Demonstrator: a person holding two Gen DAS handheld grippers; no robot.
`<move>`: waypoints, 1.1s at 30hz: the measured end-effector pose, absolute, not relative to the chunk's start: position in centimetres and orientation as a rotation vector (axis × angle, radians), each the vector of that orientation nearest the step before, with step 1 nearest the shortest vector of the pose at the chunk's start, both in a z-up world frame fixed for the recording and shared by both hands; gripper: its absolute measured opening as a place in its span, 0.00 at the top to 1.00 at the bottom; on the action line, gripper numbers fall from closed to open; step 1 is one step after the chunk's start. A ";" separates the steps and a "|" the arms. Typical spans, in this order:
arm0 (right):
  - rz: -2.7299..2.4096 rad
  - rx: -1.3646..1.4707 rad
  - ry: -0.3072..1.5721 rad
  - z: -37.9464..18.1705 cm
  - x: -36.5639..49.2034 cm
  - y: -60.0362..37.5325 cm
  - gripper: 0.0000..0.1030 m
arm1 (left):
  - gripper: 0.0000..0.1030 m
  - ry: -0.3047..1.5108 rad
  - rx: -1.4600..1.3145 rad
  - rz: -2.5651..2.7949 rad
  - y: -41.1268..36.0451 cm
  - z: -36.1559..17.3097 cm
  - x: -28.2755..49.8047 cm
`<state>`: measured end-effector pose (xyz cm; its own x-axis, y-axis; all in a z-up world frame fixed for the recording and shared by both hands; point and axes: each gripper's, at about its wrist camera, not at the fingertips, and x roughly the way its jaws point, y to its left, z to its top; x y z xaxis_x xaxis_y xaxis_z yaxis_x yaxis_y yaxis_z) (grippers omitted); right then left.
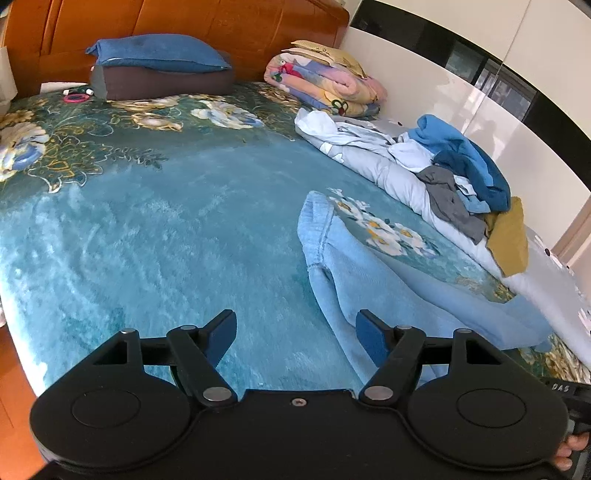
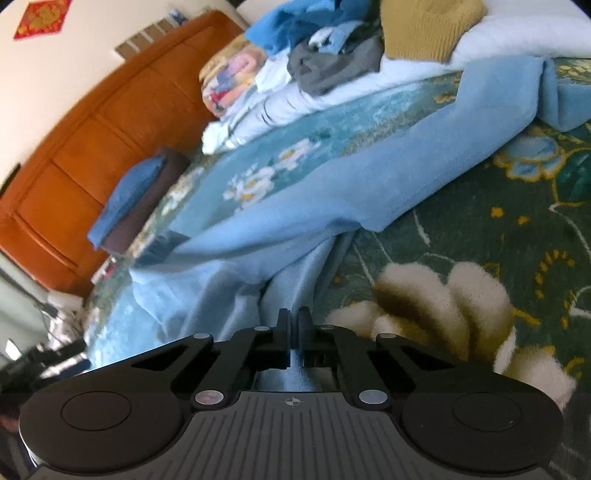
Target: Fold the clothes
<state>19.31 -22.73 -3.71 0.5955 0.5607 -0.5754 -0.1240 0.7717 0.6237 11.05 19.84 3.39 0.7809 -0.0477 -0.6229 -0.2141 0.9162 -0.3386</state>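
- Above, the left gripper [image 1: 295,328] is hovering with jaws spread over the bedspread [image 1: 147,240].
- Meanwhile, the right gripper [image 2: 294,325] is pinching the light-blue garment [image 2: 295,221].

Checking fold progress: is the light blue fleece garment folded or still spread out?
Spread, not folded: the light blue fleece garment lies loosely across the floral bed blanket, one edge pinched in the shut right tongs.

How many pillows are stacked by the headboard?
2: a blue pillow lies on top of a dark brown pillow, against the wooden headboard. Others may hide under the rolled quilt.
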 end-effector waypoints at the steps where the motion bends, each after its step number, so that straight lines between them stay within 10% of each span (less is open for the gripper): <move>1: 0.423 0.588 0.836 -3.4 19.0 -23.0 0.98 | 0.33 0.671 -0.411 0.090 19.8 3.5 10.9; 33: 0.411 0.625 0.912 -5.7 23.2 -22.8 0.88 | 0.42 0.964 -0.656 -0.267 13.1 -2.6 15.2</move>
